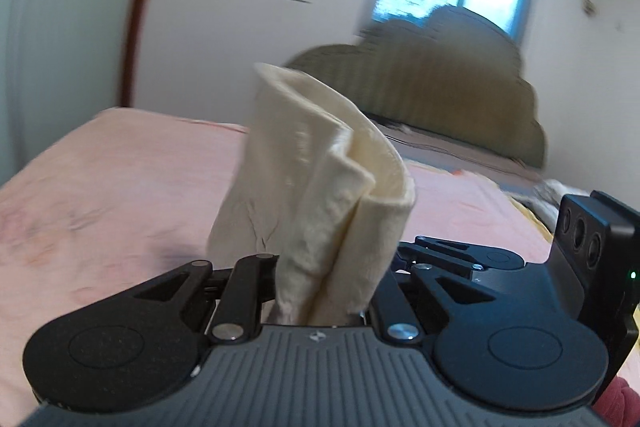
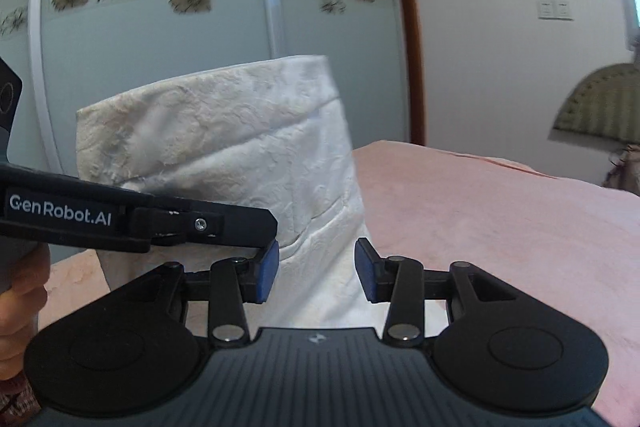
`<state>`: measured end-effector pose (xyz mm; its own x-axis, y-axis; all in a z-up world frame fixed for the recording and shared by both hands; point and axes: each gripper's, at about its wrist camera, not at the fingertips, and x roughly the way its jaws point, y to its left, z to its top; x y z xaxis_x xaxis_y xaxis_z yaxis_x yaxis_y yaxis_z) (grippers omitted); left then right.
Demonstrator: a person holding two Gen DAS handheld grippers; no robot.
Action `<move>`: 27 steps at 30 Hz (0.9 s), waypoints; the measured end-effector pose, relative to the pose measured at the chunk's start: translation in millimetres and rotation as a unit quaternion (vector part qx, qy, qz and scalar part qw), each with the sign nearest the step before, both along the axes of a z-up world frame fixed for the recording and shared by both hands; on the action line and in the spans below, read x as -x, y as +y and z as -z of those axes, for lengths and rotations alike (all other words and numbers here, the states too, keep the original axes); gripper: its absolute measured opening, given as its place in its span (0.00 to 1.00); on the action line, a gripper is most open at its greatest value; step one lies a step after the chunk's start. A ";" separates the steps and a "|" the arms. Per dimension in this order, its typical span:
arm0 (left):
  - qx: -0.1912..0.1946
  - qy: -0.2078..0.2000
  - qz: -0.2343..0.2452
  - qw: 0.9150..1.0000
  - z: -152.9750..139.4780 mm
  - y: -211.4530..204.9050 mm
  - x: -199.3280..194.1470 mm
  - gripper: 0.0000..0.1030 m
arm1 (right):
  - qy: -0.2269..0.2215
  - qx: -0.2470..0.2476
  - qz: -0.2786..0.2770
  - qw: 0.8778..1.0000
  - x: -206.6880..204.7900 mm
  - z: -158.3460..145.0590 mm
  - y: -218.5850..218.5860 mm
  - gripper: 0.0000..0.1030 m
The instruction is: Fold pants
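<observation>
Left wrist view: left gripper (image 1: 324, 291) clamped on bunched cream pants (image 1: 320, 183), held up above the pink bed (image 1: 100, 195). Right gripper (image 2: 316, 267) partly open, pads either side of the cloth, not pinching. Fabric looks soft, light, floppy; best pinched at a hem or folded edge.

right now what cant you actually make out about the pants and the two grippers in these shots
- Left wrist view: the left gripper pads are buried in the bunched pants; its grip point is hidden by cloth.
- Both views: the rest of the pants hangs below the gripper bodies, so the fold state is hidden.
- Right wrist view: whether the open right gripper touches the cloth behind it.
- Left wrist view: the bed is motion-blurred.
</observation>
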<state>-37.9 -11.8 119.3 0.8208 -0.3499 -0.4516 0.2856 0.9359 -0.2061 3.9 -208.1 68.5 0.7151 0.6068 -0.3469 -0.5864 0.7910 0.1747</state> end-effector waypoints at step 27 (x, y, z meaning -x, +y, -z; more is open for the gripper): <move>-0.063 0.021 0.157 0.985 87.4 -178.0 18.0 0.28 | 0.028 0.083 0.145 0.986 51.3 44.8 -131.2 0.40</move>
<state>-55.9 -189.7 32.0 0.6607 -0.5224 -0.5391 0.5582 0.8221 -0.1125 -47.3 -339.3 23.7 0.8271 0.3122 -0.4674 -0.3256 0.9439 0.0542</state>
